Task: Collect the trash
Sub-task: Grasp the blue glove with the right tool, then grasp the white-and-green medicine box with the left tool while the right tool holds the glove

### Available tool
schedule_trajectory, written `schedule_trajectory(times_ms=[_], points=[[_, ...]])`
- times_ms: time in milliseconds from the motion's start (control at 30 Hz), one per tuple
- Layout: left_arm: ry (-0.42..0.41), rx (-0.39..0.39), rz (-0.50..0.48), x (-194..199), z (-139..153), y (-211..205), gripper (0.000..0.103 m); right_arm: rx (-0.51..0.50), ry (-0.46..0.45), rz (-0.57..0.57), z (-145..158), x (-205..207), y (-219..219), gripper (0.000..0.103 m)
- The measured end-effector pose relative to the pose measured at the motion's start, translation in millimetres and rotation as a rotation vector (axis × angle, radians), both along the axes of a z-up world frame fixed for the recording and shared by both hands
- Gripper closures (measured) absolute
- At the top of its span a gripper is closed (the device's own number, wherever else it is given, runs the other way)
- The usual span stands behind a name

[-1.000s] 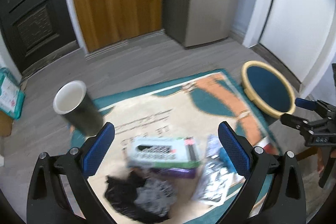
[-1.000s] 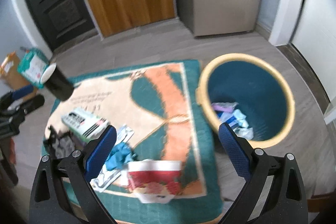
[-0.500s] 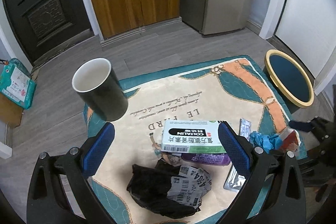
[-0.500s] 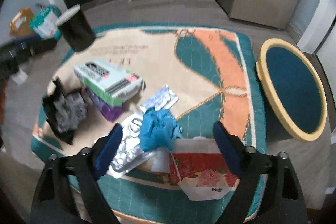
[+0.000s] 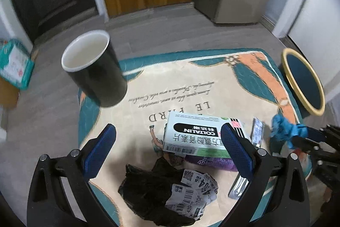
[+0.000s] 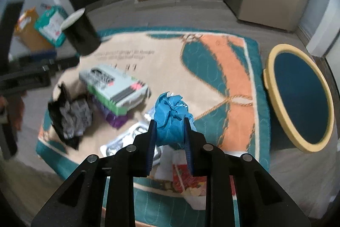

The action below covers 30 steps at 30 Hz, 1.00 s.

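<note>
Nearest in the right wrist view, the right gripper (image 6: 170,122) is seen with its jaws closing on a crumpled blue wad (image 6: 171,118), which is pinched between the blue pads above the rug (image 6: 233,61). Just under it a red-and-white flowered packet (image 6: 187,176) and a silver foil wrapper (image 6: 127,139) are laid on the rug's near edge. In the left wrist view, the left gripper (image 5: 167,142) is held with its jaws spread wide and nothing between them, over a black bag with crumpled labels (image 5: 167,190). Beyond that a white-and-green box (image 5: 199,135) is stacked on a purple packet (image 5: 212,163). Farther left a black cup (image 5: 93,67) is stood upright. At the far right a yellow-rimmed blue bin (image 6: 297,97) is set beside the rug on the grey floor (image 5: 159,24).
</note>
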<state>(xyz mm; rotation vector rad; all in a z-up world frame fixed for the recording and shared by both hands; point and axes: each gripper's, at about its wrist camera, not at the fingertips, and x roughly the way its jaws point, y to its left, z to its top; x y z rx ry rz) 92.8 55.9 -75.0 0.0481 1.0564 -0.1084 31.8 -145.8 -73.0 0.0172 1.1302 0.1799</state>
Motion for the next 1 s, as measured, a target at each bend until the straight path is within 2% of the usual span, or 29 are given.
schedule_trajectory(times_ms=[200,367,567,733,767,833,967,1000], points=[[0.083,-0.089,0.113,10,-23,9,0.006,0.033,-0.031,-0.04,12,12,-16,0.077],[0.117,-0.092,0.143,14,-36,4,0.006,0.064,-0.046,-0.073,18,21,-30,0.077],[0.18,-0.169,0.181,17,-49,6,0.007,0.083,-0.048,-0.085,20,27,-37,0.077],[0.237,-0.179,0.165,18,-60,-1,0.022,0.098,-0.051,-0.078,22,28,-36,0.077],[0.232,-0.175,0.153,18,-59,-3,0.026,0.101,-0.053,-0.076,23,29,-35,0.077],[0.217,-0.163,0.126,19,-55,-9,0.04,0.112,-0.058,-0.079,25,29,-36,0.077],[0.167,-0.148,0.09,25,-45,-19,0.055,0.129,-0.071,-0.086,31,30,-39,0.077],[0.15,-0.147,0.081,30,-41,-21,0.064,0.131,-0.074,-0.087,32,30,-40,0.077]])
